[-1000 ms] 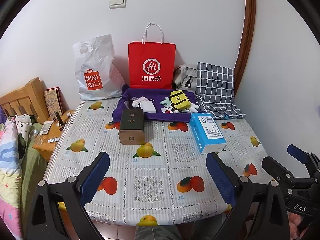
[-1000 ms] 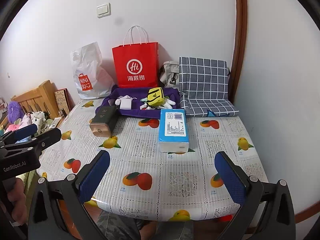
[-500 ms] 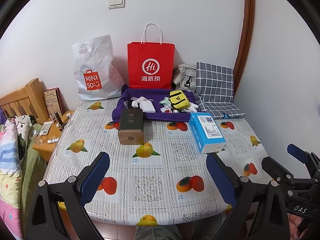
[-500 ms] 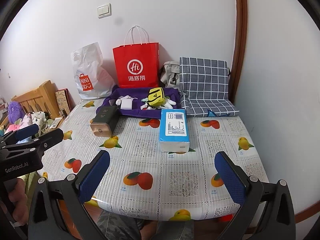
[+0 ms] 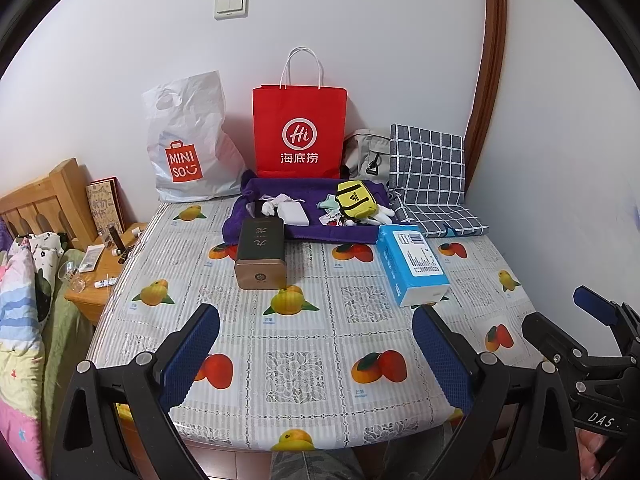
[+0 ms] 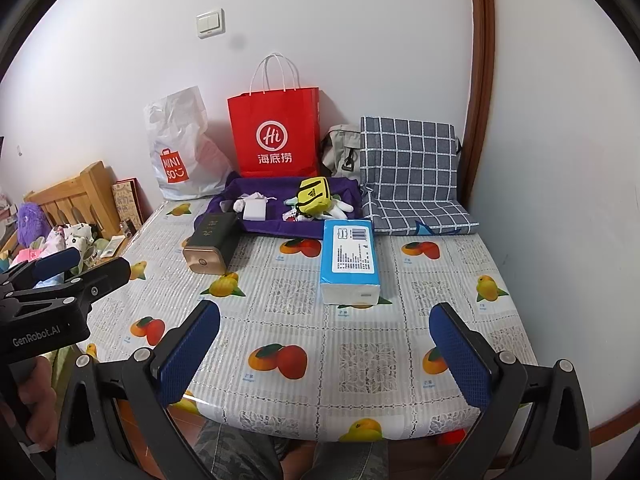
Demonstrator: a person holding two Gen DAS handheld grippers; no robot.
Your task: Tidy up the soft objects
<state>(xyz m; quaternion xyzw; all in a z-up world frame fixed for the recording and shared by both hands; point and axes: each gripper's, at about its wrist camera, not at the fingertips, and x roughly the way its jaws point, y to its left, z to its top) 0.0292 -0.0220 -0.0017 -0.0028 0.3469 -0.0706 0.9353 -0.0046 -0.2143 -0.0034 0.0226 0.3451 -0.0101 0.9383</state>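
Both tools are held above the near edge of the table (image 5: 304, 344), which carries a fruit-print cover. The left tool (image 5: 316, 344) has its jaws spread wide with nothing between them; the right tool (image 6: 325, 350) is likewise spread wide and empty.

At the far side of the table lies a purple cloth (image 5: 304, 232). On it rest a yellow pouch (image 5: 354, 200), a white plush piece (image 5: 384, 213) touching the pouch, and a white box (image 5: 294, 214). A dark tea tin (image 5: 260, 254) lies on its side at the cloth's front edge. A blue tissue pack (image 6: 350, 258) lies flat, just in front of the cloth. A grey checked cushion (image 6: 408, 168) leans against the wall at the right, beside a red paper bag (image 6: 276, 136) and a white plastic bag (image 5: 188, 140).
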